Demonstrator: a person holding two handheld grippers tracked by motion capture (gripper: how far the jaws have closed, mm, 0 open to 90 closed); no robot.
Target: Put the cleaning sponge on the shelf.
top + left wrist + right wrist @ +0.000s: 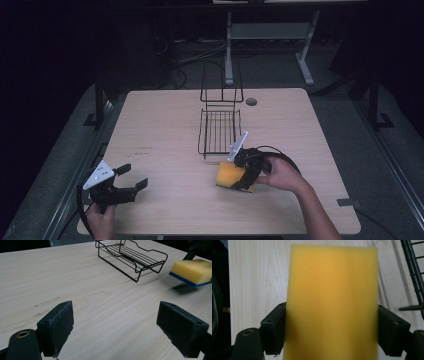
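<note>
High view: the right gripper (239, 176) clamps a yellow sponge (226, 175) just near of the wire rack (218, 131), so pickup looks done and placing remains; the left gripper (131, 178) waits wide apart at the near left of the table (165, 200). Left gripper view: the sponge's blue underside shows, lifted clear above its shadow. Right gripper view: both jaws press the sponge's long edges; rack wires stand at right.

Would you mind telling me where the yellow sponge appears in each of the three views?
High view: sponge at centre-right, in the right hand-held gripper.
Left gripper view: far right edge, raised off the table.
Right gripper view: centre, between the jaws.
Shared landmark: black wire rack beside it.
</note>
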